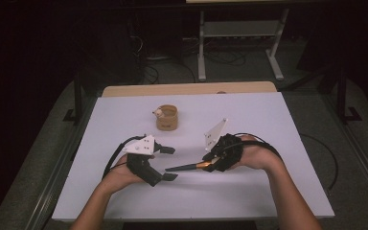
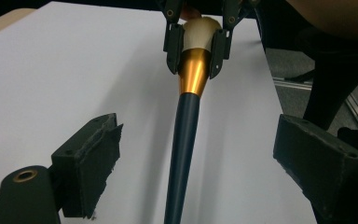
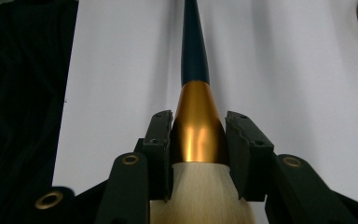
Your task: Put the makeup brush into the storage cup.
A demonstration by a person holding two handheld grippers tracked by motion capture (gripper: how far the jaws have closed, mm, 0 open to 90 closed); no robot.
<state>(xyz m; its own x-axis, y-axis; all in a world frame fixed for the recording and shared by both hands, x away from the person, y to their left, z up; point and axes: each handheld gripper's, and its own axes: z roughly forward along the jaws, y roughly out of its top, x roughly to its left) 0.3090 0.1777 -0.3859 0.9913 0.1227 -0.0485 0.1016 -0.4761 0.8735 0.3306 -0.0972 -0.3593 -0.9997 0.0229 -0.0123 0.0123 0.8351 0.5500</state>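
1. The makeup brush with pale bristles, a gold metal ferrule and a dark blue tapered handle (image 1: 191, 166) is held just above the white table top (image 1: 249, 191), near its middle, the handle tip pointing towards 9 o'clock in the high view.
2. The brush is clamped by the right gripper (image 1: 214, 163): in the right gripper view its jaws are seen pressed on either side of the gold ferrule (image 3: 197, 133), with the bristles (image 3: 200, 193) behind them.
3. The handle (image 2: 182, 154) is seen in the left gripper view running down between the jaws of the left gripper (image 1: 169, 163), which stand wide apart and touch nothing; the handle tip lies between them.
4. The step in hand is judged to be a hand-over of the brush, or a steadying of it, from the right gripper to the left.
5. For the next move, the left jaws would need to be brought in squarely on the thin handle, which is judged slippery and easily missed, before the right grip is eased.
6. A small round tan wooden holder (image 1: 166, 118) stands at 12 o'clock from the grippers, well apart; it is judged a likely place for the brush.
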